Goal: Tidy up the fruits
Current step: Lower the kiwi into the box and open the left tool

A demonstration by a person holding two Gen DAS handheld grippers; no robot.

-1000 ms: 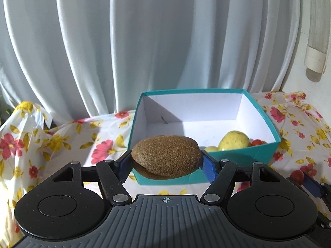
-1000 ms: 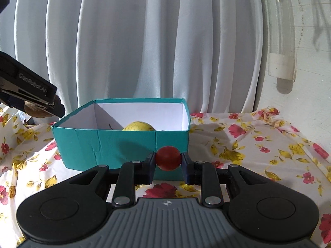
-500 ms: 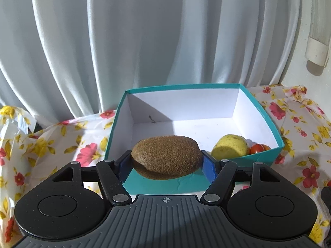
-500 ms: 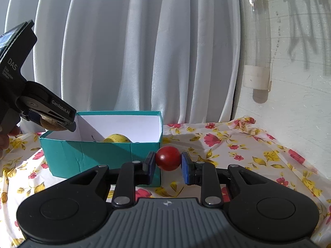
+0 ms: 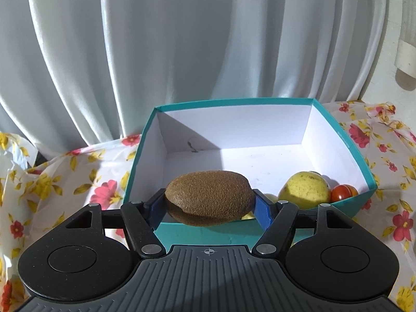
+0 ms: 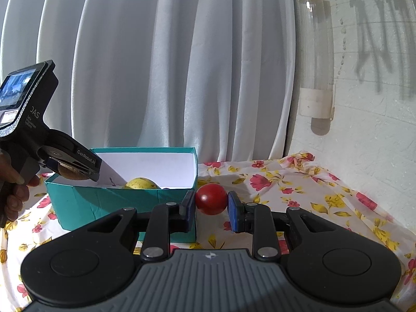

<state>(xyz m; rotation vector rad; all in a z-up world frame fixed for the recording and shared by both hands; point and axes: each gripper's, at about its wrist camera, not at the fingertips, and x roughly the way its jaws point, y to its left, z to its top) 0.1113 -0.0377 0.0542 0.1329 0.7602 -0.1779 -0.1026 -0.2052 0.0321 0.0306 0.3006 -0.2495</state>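
Observation:
My left gripper is shut on a brown kiwi and holds it over the near left edge of the teal box. Inside the box lie a yellow-green fruit and a small red tomato at the near right corner. My right gripper is shut on a red tomato, to the right of the box and above the tablecloth. The left gripper with the kiwi also shows in the right wrist view, over the box's left rim.
A floral tablecloth covers the table. A white curtain hangs close behind the box. A white wall with a clear tube holder stands at the right.
My left gripper has moved forward with the kiwi, from in front of the box to over its near edge. My right gripper has drifted right with the tomato, away from the box.

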